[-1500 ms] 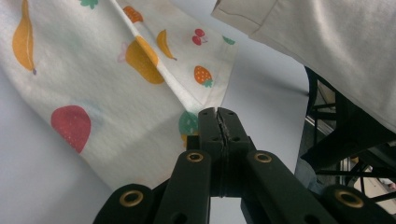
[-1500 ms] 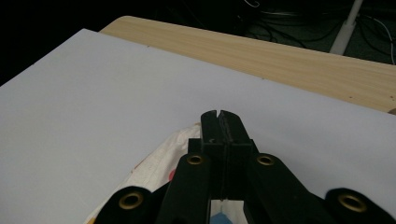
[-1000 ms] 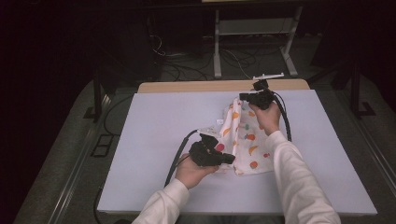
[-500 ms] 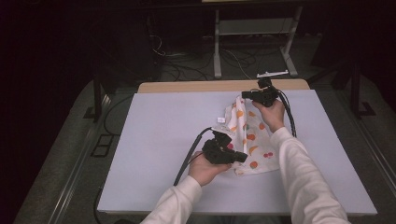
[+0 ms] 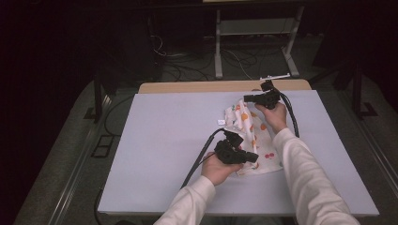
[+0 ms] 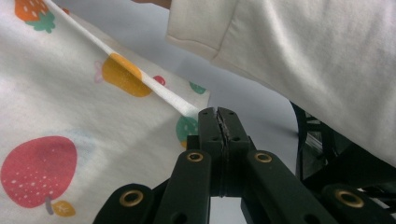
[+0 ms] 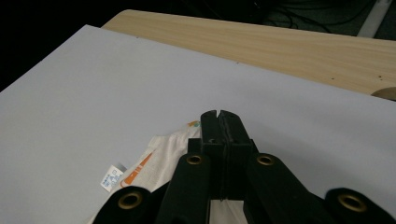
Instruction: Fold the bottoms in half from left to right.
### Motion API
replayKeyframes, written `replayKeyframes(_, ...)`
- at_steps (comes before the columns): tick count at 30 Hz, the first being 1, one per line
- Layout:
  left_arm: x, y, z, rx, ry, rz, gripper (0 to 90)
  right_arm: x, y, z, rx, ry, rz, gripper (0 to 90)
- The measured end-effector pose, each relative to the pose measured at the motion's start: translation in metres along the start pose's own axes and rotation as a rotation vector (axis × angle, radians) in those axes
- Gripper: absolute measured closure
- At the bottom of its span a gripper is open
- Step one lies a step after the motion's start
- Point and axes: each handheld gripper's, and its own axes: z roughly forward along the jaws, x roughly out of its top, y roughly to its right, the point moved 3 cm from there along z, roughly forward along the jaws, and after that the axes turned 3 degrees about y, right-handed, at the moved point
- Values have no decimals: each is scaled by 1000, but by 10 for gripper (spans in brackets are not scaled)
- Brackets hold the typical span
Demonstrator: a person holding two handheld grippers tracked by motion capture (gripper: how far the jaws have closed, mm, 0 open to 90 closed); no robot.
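Observation:
A white cloth [image 5: 256,136] printed with fruit lies stretched on the pale mat [image 5: 159,140], right of centre. My left gripper [image 5: 253,157] is at its near end with jaws shut. In the left gripper view the cloth's [image 6: 70,102] folded edge runs into the closed tips of the left gripper [image 6: 217,113]. My right gripper [image 5: 247,98] is at the far end, pointing left. In the right gripper view the right gripper's [image 7: 218,114] jaws are shut, and the cloth [image 7: 154,158] comes out from under them. A small label [image 7: 111,177] sticks out of its edge.
A wooden table edge [image 5: 197,87] shows beyond the mat. Behind it stand a metal frame [image 5: 253,33] and floor cables [image 5: 187,70]. The person's white sleeve [image 6: 303,60] crosses close above the left gripper. Black cables [image 5: 197,161] trail from both grippers.
Both hands have shifted to the right and slightly down, carrying the cloth with them. The left hand moved farther. Both pairs of jaws stayed shut.

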Motion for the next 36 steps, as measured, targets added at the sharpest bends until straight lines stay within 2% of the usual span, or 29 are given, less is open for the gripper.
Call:
replayKeyframes(6, 3, 1, 11, -2, 4, -11, 893, -4, 7, 1, -1, -27, 14, 884)
replayKeyframes(10, 6, 2, 19, -4, 6, -16, 893, -9, 9, 4, -15, -57, -4, 884)
replayKeyframes(17, 13, 7, 35, -20, 18, -27, 893, -12, 15, 3, -17, -70, 15, 870)
replayKeyframes(18, 13, 7, 36, -23, 17, -26, 893, -12, 16, 2, -4, -70, 34, 824)
replayKeyframes(19, 14, 7, 38, -25, 21, -26, 893, -13, 17, 2, 9, -68, 51, 707)
replayKeyframes(20, 14, 7, 40, -26, 20, -26, 893, -13, 18, 1, 1, -70, 64, 612)
replayKeyframes(21, 14, 6, 41, -28, 18, -27, 894, -13, 18, -1, -5, -74, 63, 589)
replayKeyframes(22, 14, 6, 43, -28, 16, -27, 893, -14, 17, -4, -9, -74, 51, 522)
replayKeyframes(24, 14, 5, 46, -25, 11, -33, 893, -14, 16, -10, -18, -64, 31, 354)
replayKeyframes(27, 14, 4, 50, -24, 12, -45, 892, -13, 15, -21, -38, -50, 30, 132)
replayKeyframes(29, 15, 4, 52, -22, 10, -45, 892, -13, 14, -28, -53, -42, 35, 97)
replayKeyframes(31, 16, 4, 55, -22, 8, -42, 891, -15, 14, -36, -57, -31, 30, 0)
replayKeyframes(36, 16, 2, 61, -10, 1, -59, 892, -21, 16, -54, -74, -13, 50, 0)
